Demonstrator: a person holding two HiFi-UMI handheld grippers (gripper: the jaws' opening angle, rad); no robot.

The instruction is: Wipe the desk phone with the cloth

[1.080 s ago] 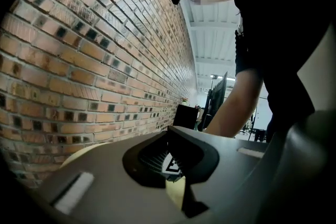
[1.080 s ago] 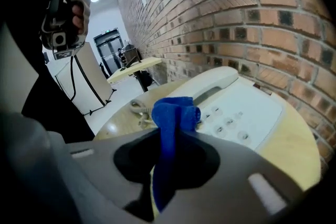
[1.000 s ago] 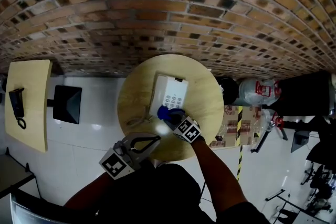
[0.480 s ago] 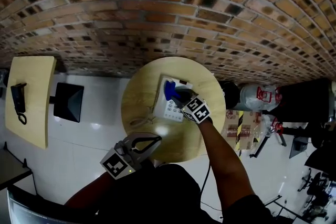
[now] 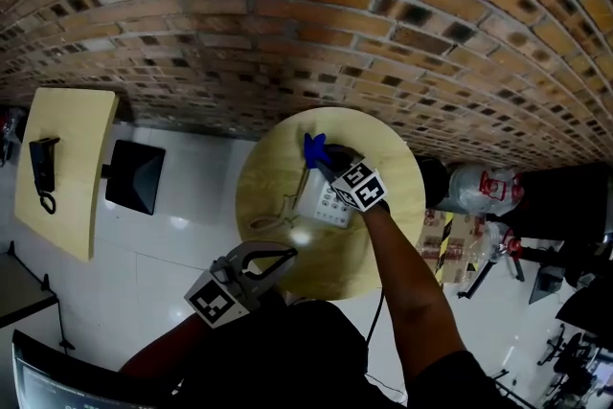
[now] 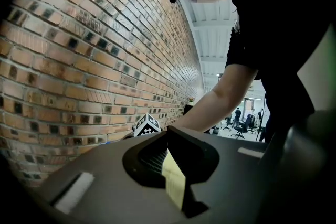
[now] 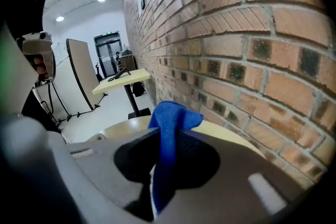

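Note:
On the round wooden table (image 5: 383, 235) lies a white desk phone (image 5: 324, 201) with a coiled cord (image 5: 273, 217) trailing to its left. My right gripper (image 5: 324, 160) is shut on a blue cloth (image 5: 313, 148) and reaches over the phone's far end, close to the brick wall. In the right gripper view the blue cloth (image 7: 170, 123) stands pinched upright in that gripper (image 7: 160, 170), above the table's (image 7: 231, 136) far rim. My left gripper (image 5: 283, 254) hovers at the table's near edge, jaws together and empty. In its own view the left gripper (image 6: 173, 176) is also shut.
The brick wall (image 5: 287, 43) runs right behind the table. A second, rectangular table (image 5: 81, 196) with a black handset (image 5: 43, 170) stands at the left, beside a black square base (image 5: 134, 177). Boxes and bags (image 5: 469, 225) crowd the floor on the right.
The right gripper has carried the cloth from the phone's near edge across it to its far end by the wall, rising a little. The left gripper has barely shifted.

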